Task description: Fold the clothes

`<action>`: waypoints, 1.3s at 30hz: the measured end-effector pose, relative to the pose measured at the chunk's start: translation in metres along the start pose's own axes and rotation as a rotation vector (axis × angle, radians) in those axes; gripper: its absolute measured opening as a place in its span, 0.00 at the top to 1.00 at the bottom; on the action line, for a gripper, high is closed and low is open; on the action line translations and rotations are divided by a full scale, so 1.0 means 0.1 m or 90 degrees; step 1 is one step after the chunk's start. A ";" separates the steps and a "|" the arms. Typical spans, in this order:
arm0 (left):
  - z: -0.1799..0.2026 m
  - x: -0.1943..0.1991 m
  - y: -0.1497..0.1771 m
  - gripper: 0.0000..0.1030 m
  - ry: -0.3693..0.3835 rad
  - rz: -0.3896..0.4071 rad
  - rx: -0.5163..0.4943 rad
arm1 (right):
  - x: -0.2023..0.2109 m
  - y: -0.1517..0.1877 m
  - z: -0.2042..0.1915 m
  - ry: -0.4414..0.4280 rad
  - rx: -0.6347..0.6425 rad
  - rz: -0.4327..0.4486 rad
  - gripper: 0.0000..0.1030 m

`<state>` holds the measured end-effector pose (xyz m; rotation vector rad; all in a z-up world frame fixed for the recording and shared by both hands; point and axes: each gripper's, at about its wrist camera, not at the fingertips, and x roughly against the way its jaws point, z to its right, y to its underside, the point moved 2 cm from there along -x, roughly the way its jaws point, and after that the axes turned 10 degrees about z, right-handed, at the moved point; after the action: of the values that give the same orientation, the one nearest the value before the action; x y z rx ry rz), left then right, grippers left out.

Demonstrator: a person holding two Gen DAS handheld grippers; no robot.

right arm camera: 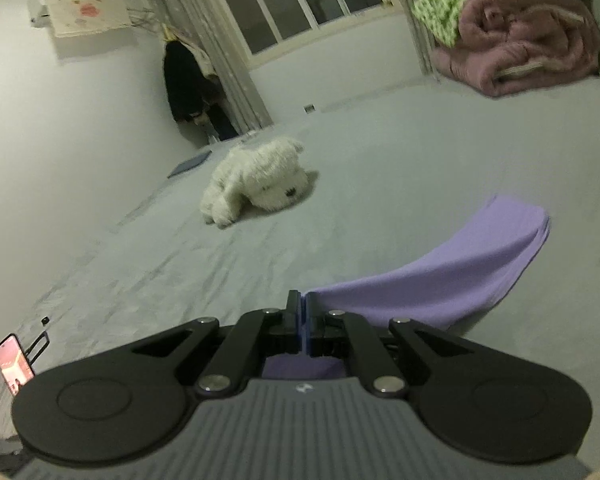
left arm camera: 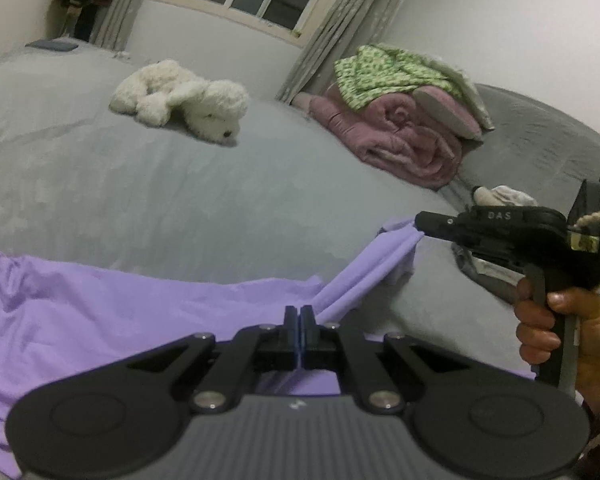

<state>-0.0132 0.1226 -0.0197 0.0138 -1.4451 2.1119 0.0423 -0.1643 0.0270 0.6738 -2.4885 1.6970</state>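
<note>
A lilac garment (left arm camera: 100, 320) lies spread on the grey bed (left arm camera: 180, 200). My left gripper (left arm camera: 299, 312) is shut on its near edge, with a stretched strip of cloth running up and right from the fingers. My right gripper (left arm camera: 420, 226), seen from the side in the left wrist view, is shut on the far end of that strip, held a little above the bed. In the right wrist view my right gripper (right arm camera: 303, 300) is shut on the lilac garment (right arm camera: 460, 264), which hangs out to the right.
A white plush dog (left arm camera: 184, 98) lies on the bed beyond the garment. A pink folded blanket (left arm camera: 400, 136) with green patterned cloth (left arm camera: 384, 72) on top sits at the back right. A small grey cloth (left arm camera: 504, 196) lies near the right gripper. A phone (right arm camera: 12, 364) stands at the bed's left edge.
</note>
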 end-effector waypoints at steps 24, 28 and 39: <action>0.18 0.20 0.54 1.00 0.131 -0.118 -0.112 | 0.57 0.70 0.21 -0.002 0.199 -0.204 0.97; 0.15 0.23 0.57 0.98 0.114 -0.130 -0.115 | 0.48 0.85 0.24 0.007 0.224 -0.255 0.96; -0.31 0.77 0.29 0.75 -0.097 -0.006 -0.020 | 0.64 0.66 -0.09 -0.083 0.302 -0.221 0.69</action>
<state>-0.0815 0.1766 -0.0324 0.1735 -1.5616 2.1193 -0.0427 -0.1568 -0.0086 1.2059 -1.8830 2.1568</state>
